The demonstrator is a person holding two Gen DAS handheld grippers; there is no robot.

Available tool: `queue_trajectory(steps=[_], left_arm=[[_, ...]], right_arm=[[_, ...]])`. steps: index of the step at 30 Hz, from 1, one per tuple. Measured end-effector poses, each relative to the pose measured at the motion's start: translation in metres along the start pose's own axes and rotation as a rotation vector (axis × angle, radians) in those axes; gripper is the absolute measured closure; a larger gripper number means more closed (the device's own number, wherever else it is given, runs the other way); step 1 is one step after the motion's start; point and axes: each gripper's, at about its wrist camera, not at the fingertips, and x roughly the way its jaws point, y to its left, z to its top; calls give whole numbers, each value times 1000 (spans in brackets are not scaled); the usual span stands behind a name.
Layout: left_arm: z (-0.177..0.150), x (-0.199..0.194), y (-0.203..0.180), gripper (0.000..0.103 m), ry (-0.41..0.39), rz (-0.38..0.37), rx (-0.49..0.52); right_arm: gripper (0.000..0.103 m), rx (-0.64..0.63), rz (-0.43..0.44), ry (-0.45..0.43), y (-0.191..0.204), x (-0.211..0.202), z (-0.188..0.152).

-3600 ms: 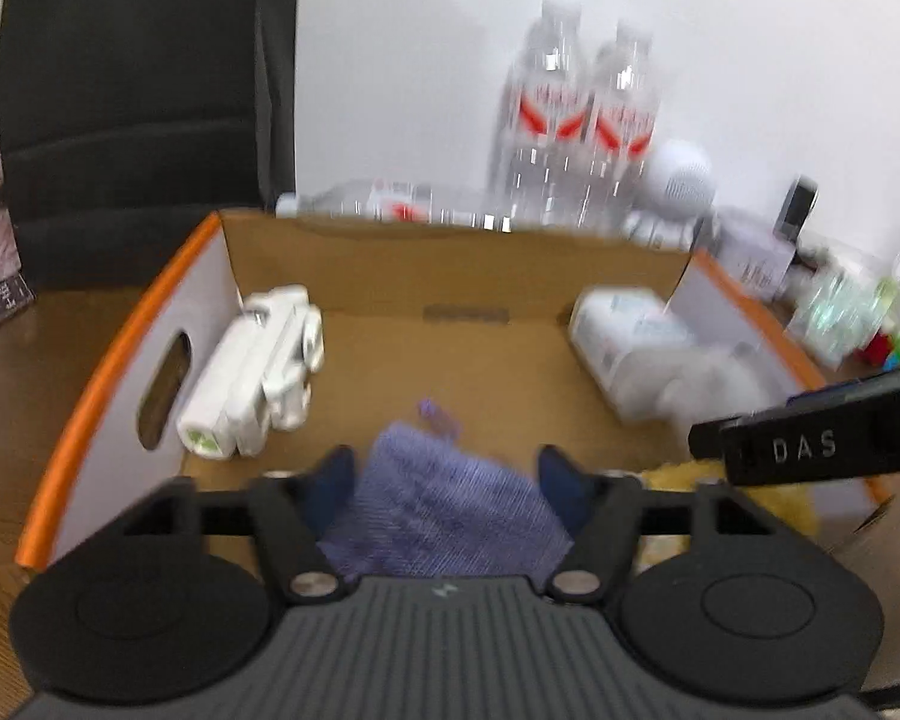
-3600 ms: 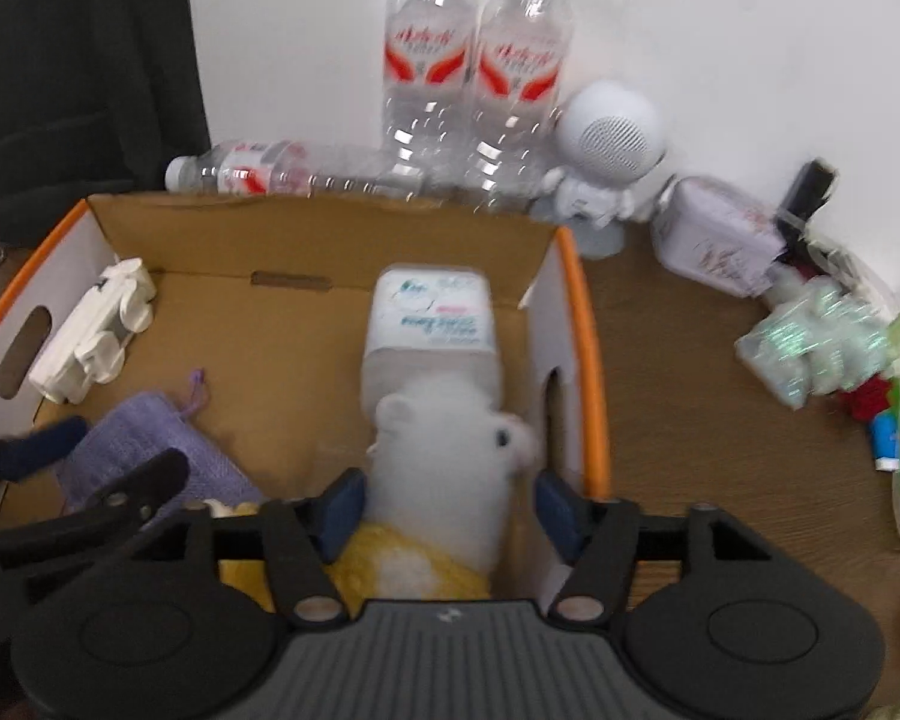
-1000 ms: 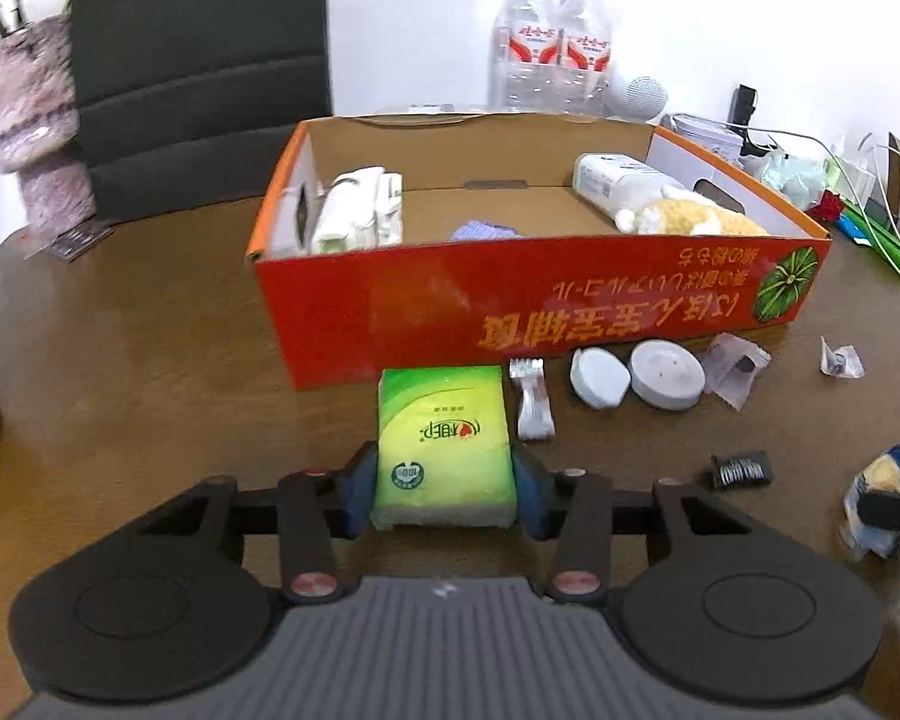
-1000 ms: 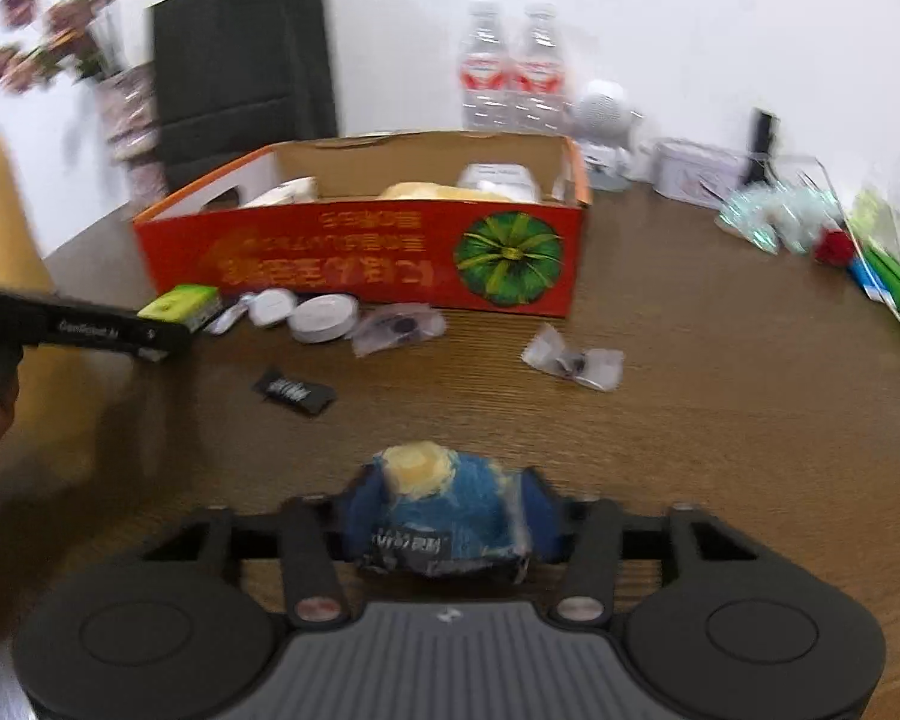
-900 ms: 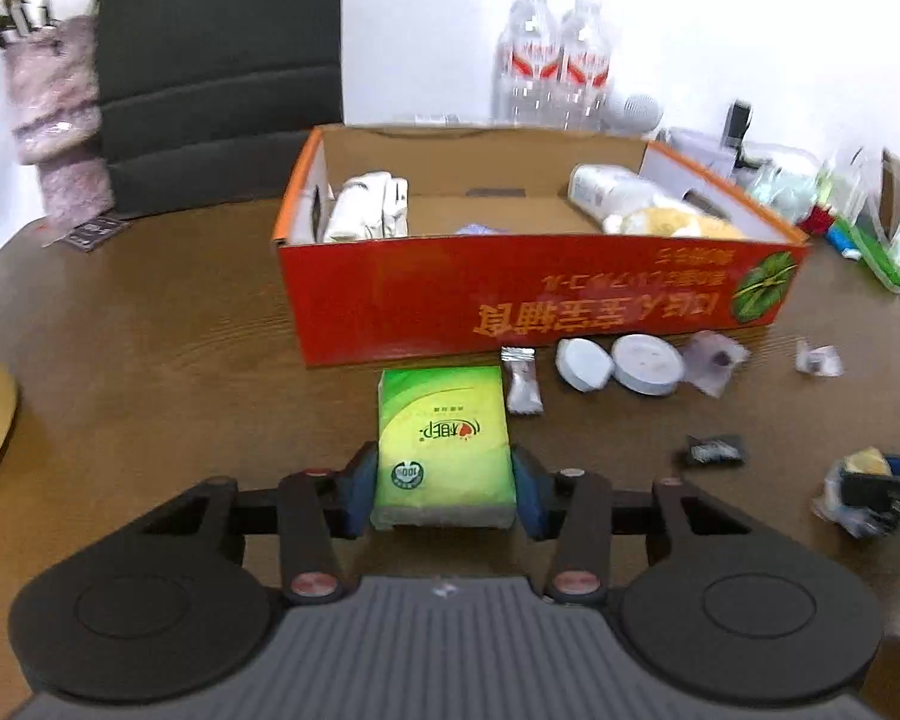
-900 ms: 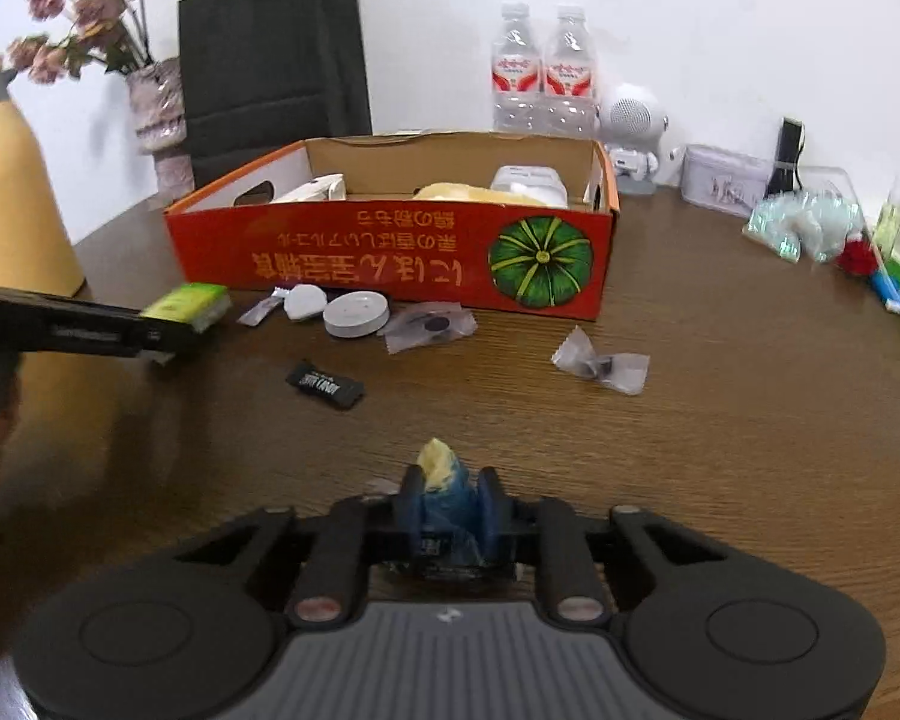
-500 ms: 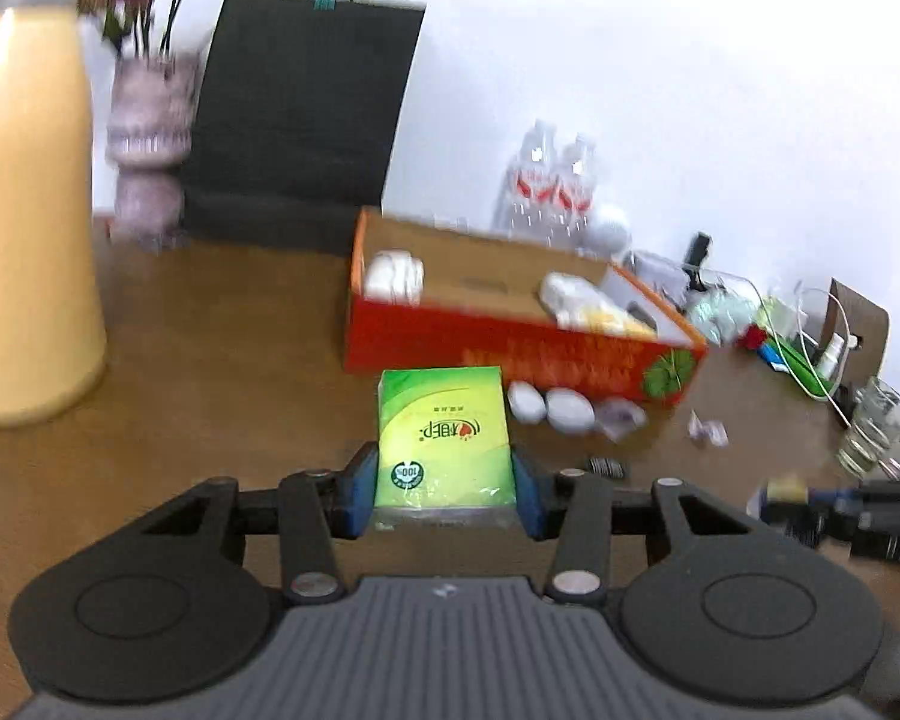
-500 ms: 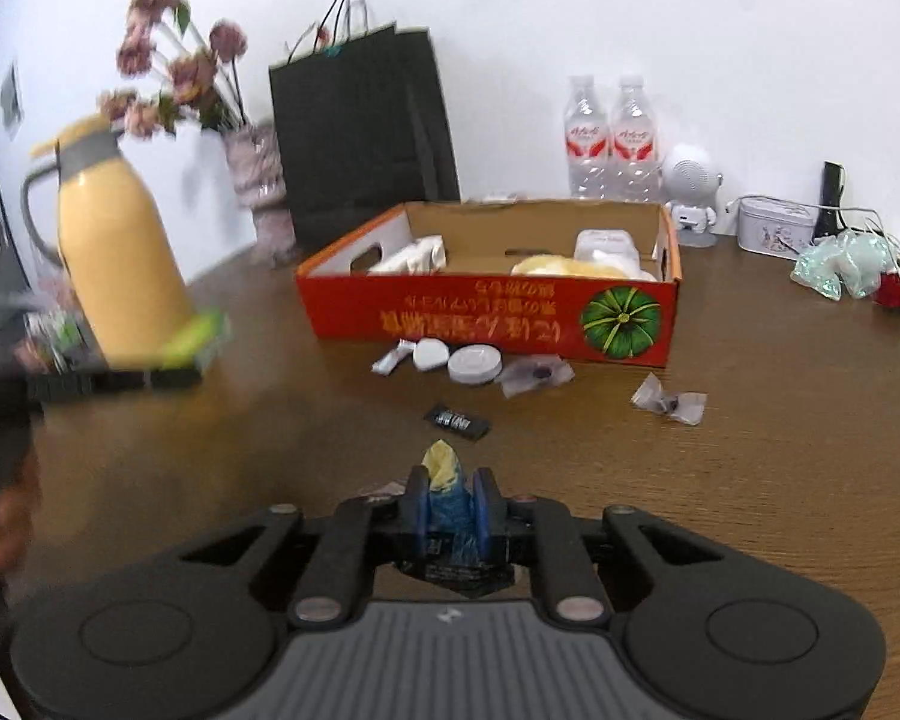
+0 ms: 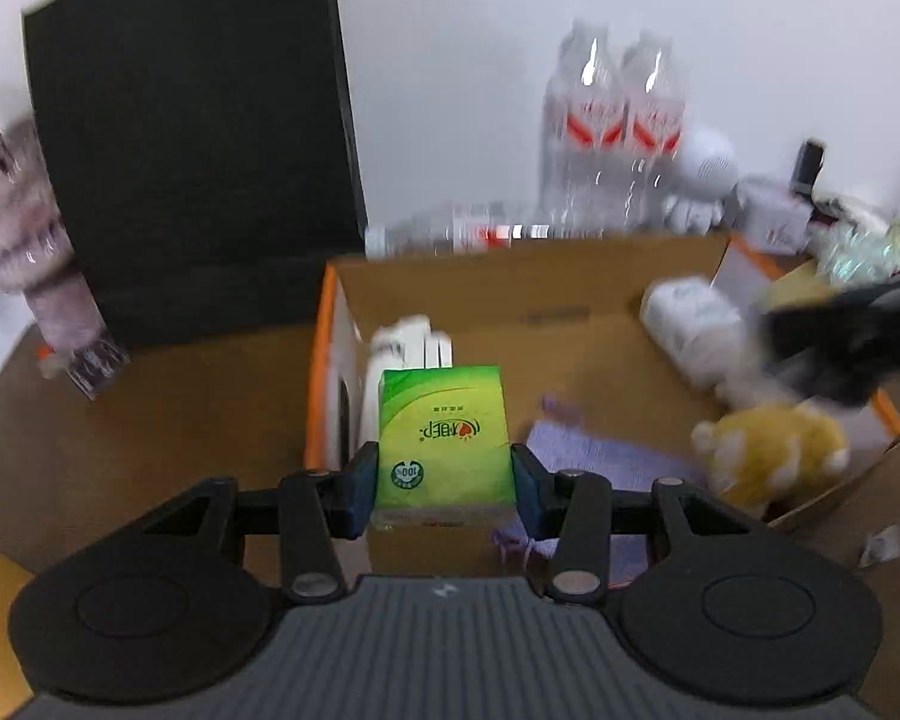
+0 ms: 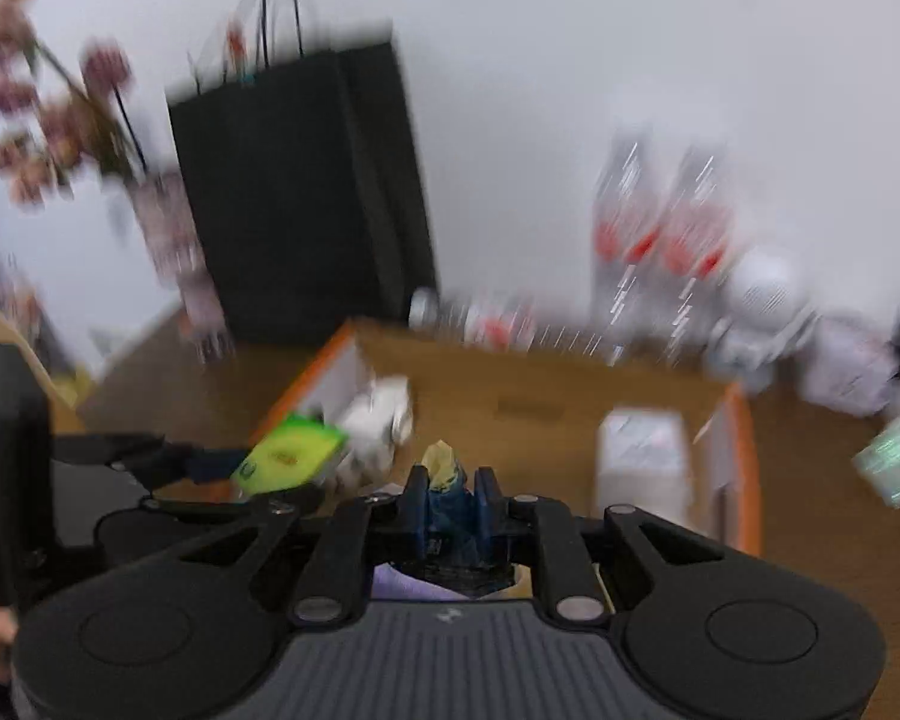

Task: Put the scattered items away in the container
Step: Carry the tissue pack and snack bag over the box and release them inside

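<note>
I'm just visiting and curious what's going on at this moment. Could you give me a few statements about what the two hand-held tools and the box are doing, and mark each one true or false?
1. The left gripper grips a green tissue pack. True.
2. The orange-rimmed cardboard box holds nothing. False: a yellow plush toy, a purple cloth pouch and white items lie inside.
3. The right gripper has its fingers wide apart. False: they pinch a small blue wrapped item.
4. Two clear water bottles stand behind the box. True.
</note>
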Motion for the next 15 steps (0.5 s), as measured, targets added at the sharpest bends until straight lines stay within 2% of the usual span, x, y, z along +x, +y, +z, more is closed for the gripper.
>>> queue_trajectory(steps=[2, 4, 5, 6, 7, 8, 9, 10, 11, 13, 15], left_arm=[[-8, 14, -3, 56, 49, 20, 9], [-13, 16, -3, 54, 64, 38, 31], [-14, 15, -1, 49, 60, 35, 32], [-14, 12, 1, 48, 60, 32, 28], [-14, 8, 2, 50, 61, 38, 25], [-14, 2, 3, 48, 52, 53, 26], [-12, -4, 4, 43, 34, 59, 27], [-10, -12, 6, 38, 20, 50, 20], [-6, -19, 9, 25, 12, 46, 5], [0, -33, 12, 14, -11, 61, -12], [5, -43, 11, 10, -1, 67, -2]], right_arm=[[89, -30, -5, 70, 6, 28, -6], [86, -36, -6, 113, 7, 49, -10], [79, -39, -4, 137, 8, 58, -11], [69, -40, 3, 164, 7, 65, -12], [69, -25, 6, 184, 6, 70, -13], [64, 0, 2, 206, 3, 74, -13], [53, 26, 5, 229, 0, 75, -12], [47, 56, 19, 237, -4, 72, -11], [43, 90, 38, 229, -10, 66, -9], [41, 139, 71, 210, -20, 48, -3], [29, 148, 62, 194, -23, 25, 2]])
